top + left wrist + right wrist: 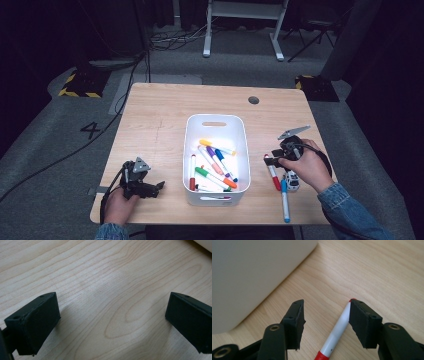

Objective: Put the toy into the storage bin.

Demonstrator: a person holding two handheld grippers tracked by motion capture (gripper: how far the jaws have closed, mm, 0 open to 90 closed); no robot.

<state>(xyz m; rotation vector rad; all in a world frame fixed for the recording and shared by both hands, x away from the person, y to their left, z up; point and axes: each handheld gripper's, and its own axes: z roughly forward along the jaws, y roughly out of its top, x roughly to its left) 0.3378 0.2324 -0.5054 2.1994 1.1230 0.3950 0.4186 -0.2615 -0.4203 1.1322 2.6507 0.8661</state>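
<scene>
Right of the white bin (191, 150), right gripper (270, 161) low over a red-capped marker (273, 176), jaws half open, pads not pressing it.

Marker lies on the wooden table (155, 115) at about 4 o'clock from the bin's centre, just beside its right wall; a blue marker (284, 199) lies just right of it, at 5 o'clock. Right gripper view: red-capped marker (335, 333) sits between the jaws, close against the right-hand pad, bin wall (254, 272) at 10 o'clock. Nothing gripped. Bin holds a pile of coloured markers (215, 165). Left gripper (159, 187) rests near the table's front-left, at 8 o'clock from the bin, jaws wide apart over bare wood (107, 290), holding nothing.
</scene>
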